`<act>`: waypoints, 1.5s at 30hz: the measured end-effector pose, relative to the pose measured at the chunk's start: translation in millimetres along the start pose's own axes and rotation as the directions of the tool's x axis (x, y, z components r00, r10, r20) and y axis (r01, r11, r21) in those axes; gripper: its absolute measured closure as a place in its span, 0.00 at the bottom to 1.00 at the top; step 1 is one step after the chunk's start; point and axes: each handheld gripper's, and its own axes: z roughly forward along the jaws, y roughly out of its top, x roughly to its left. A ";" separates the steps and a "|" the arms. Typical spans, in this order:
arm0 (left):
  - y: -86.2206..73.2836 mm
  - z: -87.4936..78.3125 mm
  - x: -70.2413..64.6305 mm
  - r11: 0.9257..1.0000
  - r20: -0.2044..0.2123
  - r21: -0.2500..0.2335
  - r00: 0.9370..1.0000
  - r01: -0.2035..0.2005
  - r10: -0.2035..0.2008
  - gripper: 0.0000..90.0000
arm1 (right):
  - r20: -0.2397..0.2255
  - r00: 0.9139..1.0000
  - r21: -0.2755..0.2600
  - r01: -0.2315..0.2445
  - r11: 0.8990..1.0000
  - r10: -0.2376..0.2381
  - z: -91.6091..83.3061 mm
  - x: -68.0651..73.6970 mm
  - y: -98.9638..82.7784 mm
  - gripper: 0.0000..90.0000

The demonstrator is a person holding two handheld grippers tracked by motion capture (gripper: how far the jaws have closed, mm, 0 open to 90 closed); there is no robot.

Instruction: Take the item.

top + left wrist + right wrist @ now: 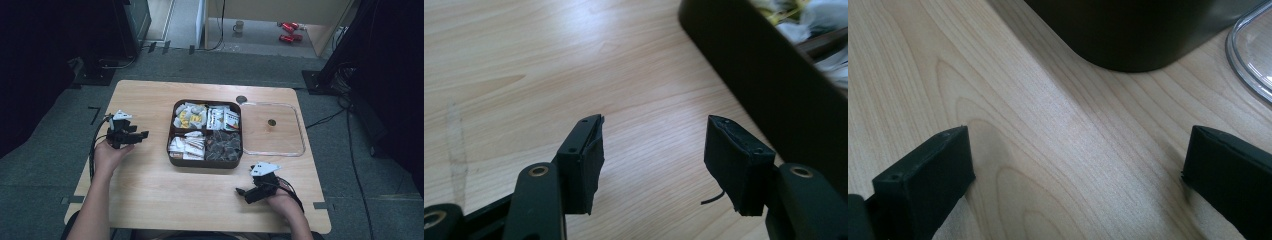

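Tray (205,160) of packets, dark and split into four compartments, sits at the middle of my wooden surface (150,190), with a clear lid (274,150) lying flat just beside it on the right. My left tool (143,135) hovers left of the tray, its tips pointing at the tray's side wall, released with nothing between them. My right tool (241,192) sits low near the tray's front right corner, spread wide over bare wood and empty too.
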 end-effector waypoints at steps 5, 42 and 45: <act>5.7 -3.6 -10.7 1.000 0.023 -0.014 0.999 -0.025 0.025 0.50 | 0.000 1.000 0.000 0.000 1.000 0.000 0.0 0.0 0.1 0.00; 41.5 -3.4 -87.9 0.971 0.156 -0.067 0.959 -0.230 0.238 0.62 | 0.008 1.000 0.000 -0.002 1.000 0.002 -0.3 1.8 -0.5 0.00; 41.2 2.9 -90.2 0.971 0.174 -0.052 0.955 -0.233 0.239 0.63 | 0.010 1.000 0.000 -0.005 1.000 0.005 -0.5 2.2 -0.7 0.00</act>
